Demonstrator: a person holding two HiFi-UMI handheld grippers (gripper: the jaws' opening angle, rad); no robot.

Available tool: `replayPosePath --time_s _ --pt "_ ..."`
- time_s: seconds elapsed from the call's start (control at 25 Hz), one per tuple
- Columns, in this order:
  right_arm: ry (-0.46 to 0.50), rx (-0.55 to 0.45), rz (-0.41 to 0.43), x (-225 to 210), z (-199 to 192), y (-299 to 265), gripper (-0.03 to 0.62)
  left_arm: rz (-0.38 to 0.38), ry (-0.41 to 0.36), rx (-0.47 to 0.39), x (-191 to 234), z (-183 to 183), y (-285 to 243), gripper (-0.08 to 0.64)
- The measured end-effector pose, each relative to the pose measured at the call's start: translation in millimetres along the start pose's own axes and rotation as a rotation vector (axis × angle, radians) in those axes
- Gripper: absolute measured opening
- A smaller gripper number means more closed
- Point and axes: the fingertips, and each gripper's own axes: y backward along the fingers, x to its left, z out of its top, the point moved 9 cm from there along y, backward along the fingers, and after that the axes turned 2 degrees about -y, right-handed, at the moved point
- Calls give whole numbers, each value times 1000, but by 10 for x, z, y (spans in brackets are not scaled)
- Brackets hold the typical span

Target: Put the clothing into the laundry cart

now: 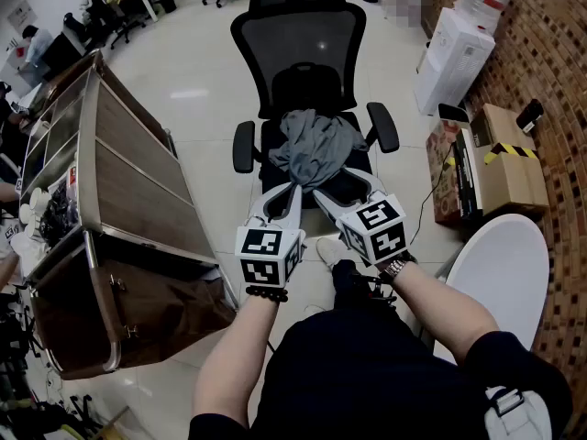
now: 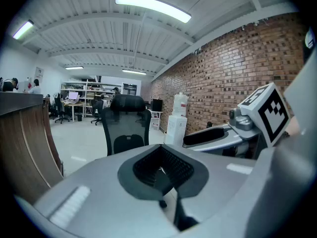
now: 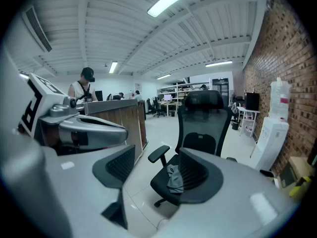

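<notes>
A grey garment (image 1: 312, 145) lies crumpled on the seat of a black mesh office chair (image 1: 298, 53) straight ahead. Both grippers are held side by side just short of the seat's front edge, pointing at the garment. My left gripper (image 1: 292, 191) is shut, its pads (image 2: 171, 167) meeting with nothing between them. My right gripper (image 1: 341, 191) stands open, and the garment (image 3: 174, 177) shows through its gap (image 3: 153, 170), well beyond the pads and untouched. A brown laundry cart (image 1: 101, 236) with a steel frame stands to the left of the chair.
A water dispenser (image 1: 445, 53) and cardboard boxes (image 1: 509, 154) line the brick wall on the right. A white round table (image 1: 509, 264) is close at my right. A person (image 3: 84, 86) stands behind the cart, and desks and chairs fill the far room.
</notes>
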Motion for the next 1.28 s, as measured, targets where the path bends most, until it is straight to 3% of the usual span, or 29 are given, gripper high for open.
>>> replayPosePath --time_s 0.28,0.44,0.56,0.84,1.04,1.28 --pt "-31 53 13 -571 -33 -638 322 3 26 34 401 -84 -694 3" --pt "-54 100 20 -977 -235 -1130 355 8 48 58 675 -306 -1173 3" --pt "-69 154 40 -1333 -414 -1551 390 19 73 81 893 -466 -1586 3" --pt "-167 320 86 -2219 -420 -2478 456 68 168 187 1426 -352 -2589 3" --pt "-239 473 69 -2547 -1117 -3435 514 88 250 265 2023 -1060 -3186 3" --pt "-343 599 23 -2965 -2048 -4203 554 123 240 365 2382 -1815 -3820 3"
